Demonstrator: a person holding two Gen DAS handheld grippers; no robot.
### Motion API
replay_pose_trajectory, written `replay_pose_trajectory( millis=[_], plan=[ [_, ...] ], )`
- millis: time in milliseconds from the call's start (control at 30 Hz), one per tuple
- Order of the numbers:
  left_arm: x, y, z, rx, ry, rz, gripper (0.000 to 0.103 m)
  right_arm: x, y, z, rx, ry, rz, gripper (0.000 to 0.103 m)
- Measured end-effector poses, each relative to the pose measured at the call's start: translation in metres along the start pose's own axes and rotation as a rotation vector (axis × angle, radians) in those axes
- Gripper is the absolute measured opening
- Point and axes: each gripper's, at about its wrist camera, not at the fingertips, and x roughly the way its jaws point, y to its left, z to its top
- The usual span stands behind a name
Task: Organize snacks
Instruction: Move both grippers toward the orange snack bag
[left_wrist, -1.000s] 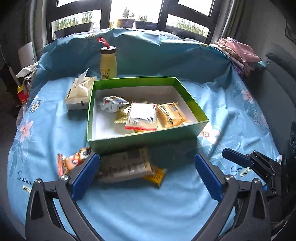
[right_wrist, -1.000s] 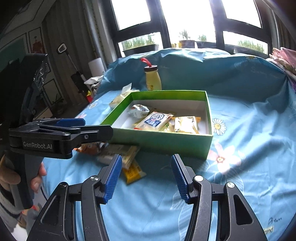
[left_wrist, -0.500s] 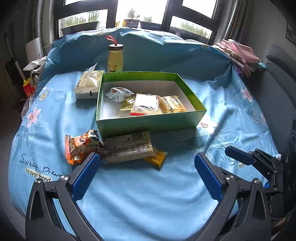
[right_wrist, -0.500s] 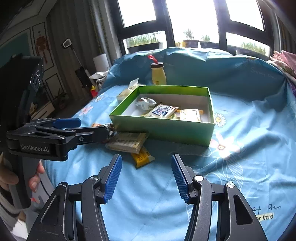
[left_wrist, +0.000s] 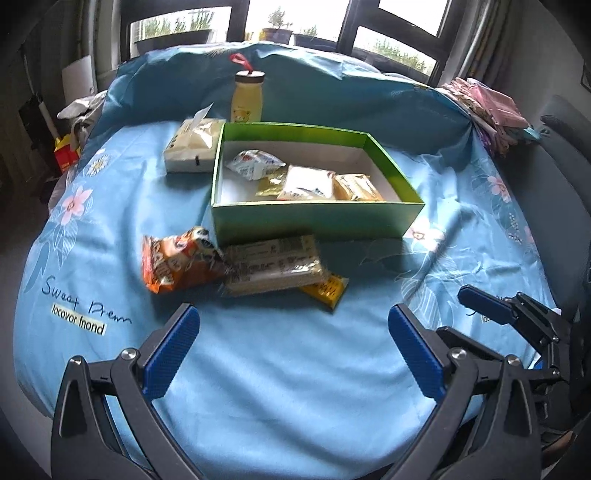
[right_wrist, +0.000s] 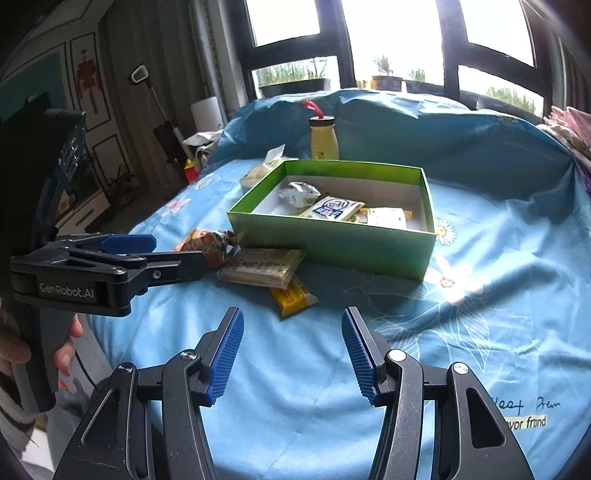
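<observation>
I hold both tongs tilted down over the blue sheet (left_wrist: 280, 369), left tongs (left_wrist: 291, 347) and right tongs (right_wrist: 291, 354) wide open, empty, loose snacks (left_wrist: 273, 266) lying against the green box (left_wrist: 317, 218).

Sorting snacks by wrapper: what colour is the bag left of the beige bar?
Orange bag; left wrist view.

Box (left_wrist: 317, 218) ahead of the left gripper (left_wrist: 291, 345), four packets (left_wrist: 306, 182) inside it, three loose snack packs (left_wrist: 273, 264) between box and gripper, bottle (left_wrist: 246, 98) behind the box, tissue pack (left_wrist: 194, 146) touching its far-left side, right gripper (left_wrist: 480, 304) off right.
</observation>
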Motion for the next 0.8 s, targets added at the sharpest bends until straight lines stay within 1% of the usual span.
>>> replay_pose_trajectory(
  millis=[233,300,500,633,667,700,800],
  plan=[
    [0.006,0.025,-0.013,-0.053,0.031,0.007,0.103,0.007,0.003,-0.003,-0.005,0.018,0.013,0.056],
    [0.007,0.032,-0.015,-0.070,0.040,-0.002,0.103,0.009,0.004,-0.005,-0.004,0.024,0.015,0.056],
    [0.015,0.050,-0.026,-0.119,0.082,-0.061,0.103,0.017,0.005,-0.008,-0.001,0.043,0.021,0.056],
    [0.020,0.063,-0.033,-0.166,0.106,-0.132,0.103,0.023,0.005,-0.012,-0.001,0.058,0.022,0.056],
    [0.021,0.065,-0.033,-0.178,0.108,-0.138,0.103,0.024,0.004,-0.013,0.001,0.062,0.023,0.056],
    [0.022,0.068,-0.033,-0.194,0.109,-0.141,0.103,0.026,0.004,-0.014,0.004,0.068,0.025,0.056],
    [0.020,0.082,-0.030,-0.240,0.076,-0.106,0.103,0.033,0.005,-0.015,0.011,0.083,0.045,0.056]
  ],
)
